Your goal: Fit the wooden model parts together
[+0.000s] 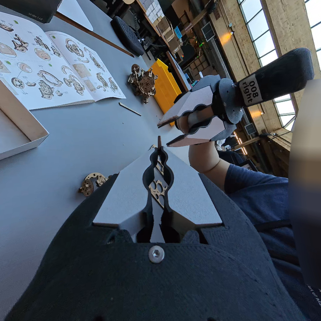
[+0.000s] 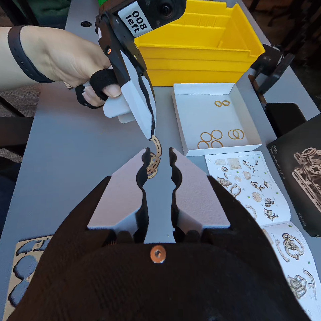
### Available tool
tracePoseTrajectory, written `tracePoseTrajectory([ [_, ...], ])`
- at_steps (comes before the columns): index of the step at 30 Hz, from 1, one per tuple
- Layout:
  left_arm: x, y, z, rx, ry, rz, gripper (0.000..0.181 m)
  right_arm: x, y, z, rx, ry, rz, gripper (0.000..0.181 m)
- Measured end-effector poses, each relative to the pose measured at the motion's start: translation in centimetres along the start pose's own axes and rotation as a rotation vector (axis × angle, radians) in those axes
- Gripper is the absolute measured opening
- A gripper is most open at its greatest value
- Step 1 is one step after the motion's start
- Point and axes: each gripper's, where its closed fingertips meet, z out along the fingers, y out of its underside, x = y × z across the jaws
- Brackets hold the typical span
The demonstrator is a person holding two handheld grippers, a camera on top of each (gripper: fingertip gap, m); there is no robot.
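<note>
Grey table [image 2: 69, 139]; left gripper [image 2: 150, 137] clamps curved wooden piece [image 2: 157, 149]; right gripper [image 2: 159, 149] agape.

1. Right tongs [image 1: 162, 134]: a pale rectangular sticker on the black handle bears two lines of dark print, a number over a short word; legible in the left wrist view.
2. Left tongs [image 2: 150, 138]: a white sticker beside the camera lens, same layout of number over word; legible in the right wrist view.
3. Open white instruction booklet [image 1: 57, 69] [image 2: 250, 187] on the grey tabletop [image 1: 83, 132]: small step numbers printed beside the part drawings, too small to read reliably.
4. Black cardboard box [image 2: 302, 175] at the booklet's far side: pale lettering along its edge, blurred; its side also shows small pale print in the left wrist view [image 1: 33, 13].
5. Cut-out wooden sheet [image 2: 24, 265]: tiny engraved part numbers, illegible.
</note>
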Motion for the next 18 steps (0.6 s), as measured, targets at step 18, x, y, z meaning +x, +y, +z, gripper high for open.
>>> tracePoseTrajectory([
  [18, 2.1, -1.1, 0.0, 0.049, 0.109, -0.03, 0.0, -0.3, -1.6, -0.7, -0.056, 0.043, -0.24, 0.014],
])
